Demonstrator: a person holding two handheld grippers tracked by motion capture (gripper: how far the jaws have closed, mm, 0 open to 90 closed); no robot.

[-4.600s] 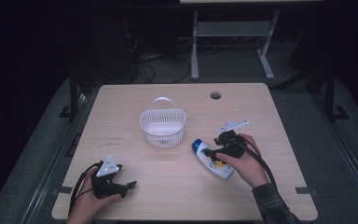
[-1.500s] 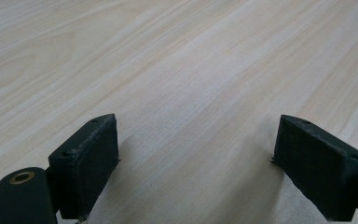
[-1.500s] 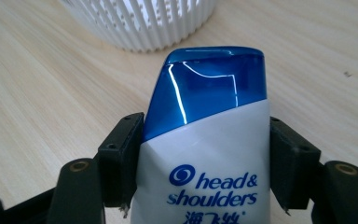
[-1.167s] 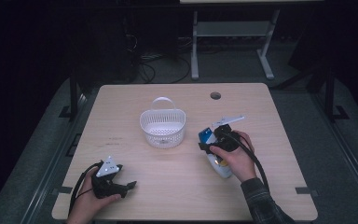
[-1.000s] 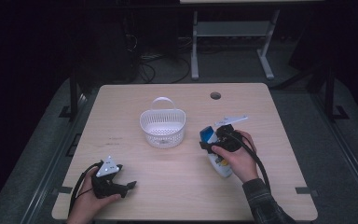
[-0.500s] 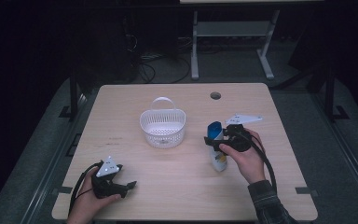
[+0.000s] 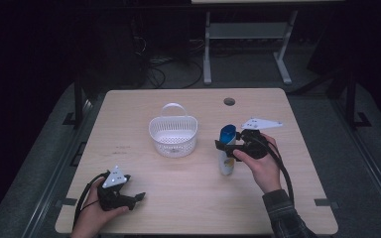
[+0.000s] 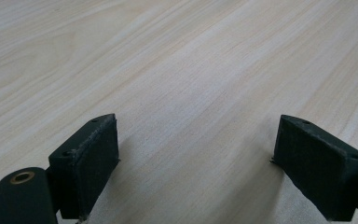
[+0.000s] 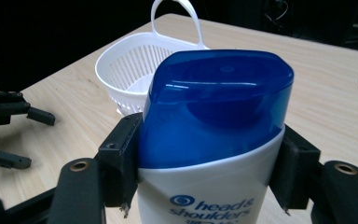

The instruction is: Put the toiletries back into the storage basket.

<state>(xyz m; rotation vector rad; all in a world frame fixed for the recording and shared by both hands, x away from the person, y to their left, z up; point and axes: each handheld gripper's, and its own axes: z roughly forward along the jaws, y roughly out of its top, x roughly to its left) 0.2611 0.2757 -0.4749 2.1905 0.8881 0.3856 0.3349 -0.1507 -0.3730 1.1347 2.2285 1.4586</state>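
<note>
A white shampoo bottle with a blue cap (image 7: 226, 148) stands nearly upright right of the table's middle, held by my right gripper (image 7: 224, 144), which is shut on it just under the cap. In the right gripper view the bottle (image 9: 214, 140) sits squeezed between both black pads (image 9: 120, 158). A white slotted basket with a handle (image 7: 173, 134) rests on the table to the bottle's left, and appears behind the bottle as the basket (image 9: 135, 60). My left gripper (image 7: 138, 198) lies low near the front left edge, open, with bare wood between its pads (image 8: 91, 158).
The wooden table (image 7: 144, 104) has a round cable hole (image 7: 229, 101) at the back right. A metal stand (image 7: 248, 34) and cables sit on the dark floor behind. My left gripper (image 9: 18, 135) is visible at far left in the right gripper view.
My right gripper has tipped the bottle from lying flat on the table up to nearly vertical and shifted slightly right. The left gripper has stayed put.
</note>
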